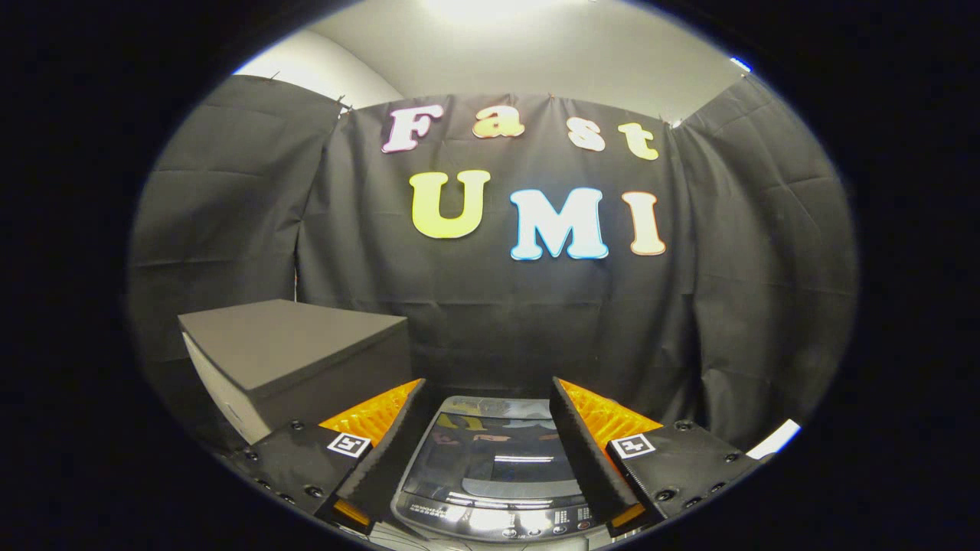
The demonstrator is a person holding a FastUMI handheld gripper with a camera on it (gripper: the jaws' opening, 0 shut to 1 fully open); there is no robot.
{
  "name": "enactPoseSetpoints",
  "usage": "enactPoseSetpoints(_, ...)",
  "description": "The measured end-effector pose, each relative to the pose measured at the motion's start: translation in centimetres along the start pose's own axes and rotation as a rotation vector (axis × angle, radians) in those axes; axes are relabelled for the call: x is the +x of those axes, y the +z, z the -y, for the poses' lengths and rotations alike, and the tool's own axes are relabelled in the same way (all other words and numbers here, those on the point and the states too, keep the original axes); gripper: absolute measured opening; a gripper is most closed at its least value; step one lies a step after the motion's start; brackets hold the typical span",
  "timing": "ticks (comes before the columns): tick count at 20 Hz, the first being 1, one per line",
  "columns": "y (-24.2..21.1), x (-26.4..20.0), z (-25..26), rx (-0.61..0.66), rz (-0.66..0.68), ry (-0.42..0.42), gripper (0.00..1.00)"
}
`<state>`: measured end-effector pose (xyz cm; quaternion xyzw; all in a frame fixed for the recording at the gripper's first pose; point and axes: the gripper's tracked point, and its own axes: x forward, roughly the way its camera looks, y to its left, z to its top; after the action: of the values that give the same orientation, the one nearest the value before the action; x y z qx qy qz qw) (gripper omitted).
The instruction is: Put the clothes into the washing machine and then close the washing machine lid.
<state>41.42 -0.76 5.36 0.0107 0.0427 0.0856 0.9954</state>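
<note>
Gripper view: the hand-held gripper (490,451) hangs above a small top-loading washer (494,478), fingers spread apart with nothing between them. The washer sits low and near, framed between the two fingers. Its lid (498,459) lies flat and down; the panel looks glossy, dark and see-through, with a control strip along the near edge. To the left of the washer stands a grey box (295,360). The clothes cannot be located from here.

Handling, as a judgement:
- The lid is probably light, rigid plastic, hinged at the far edge, and slippery on its flat face. Take hold at the near lip, not on the panel.
- Clothes will be soft and limp; pinch a bunched fold.
</note>
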Motion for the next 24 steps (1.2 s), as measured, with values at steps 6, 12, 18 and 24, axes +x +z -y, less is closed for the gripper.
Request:
enactPoseSetpoints(6,1.7,-6.9,-2.1,-0.007,0.037,0.038,0.98)
enactPoseSetpoints(12,1.6,-12.2,-1.8,-0.035,0.041,0.022,0.98)
enactPoseSetpoints(18,2.7,-15.0,0.1,0.033,0.035,-0.003,0.98)
enactPoseSetpoints(24,3.9,-16.7,1.4,0.083,0.056,-0.048,0.98)
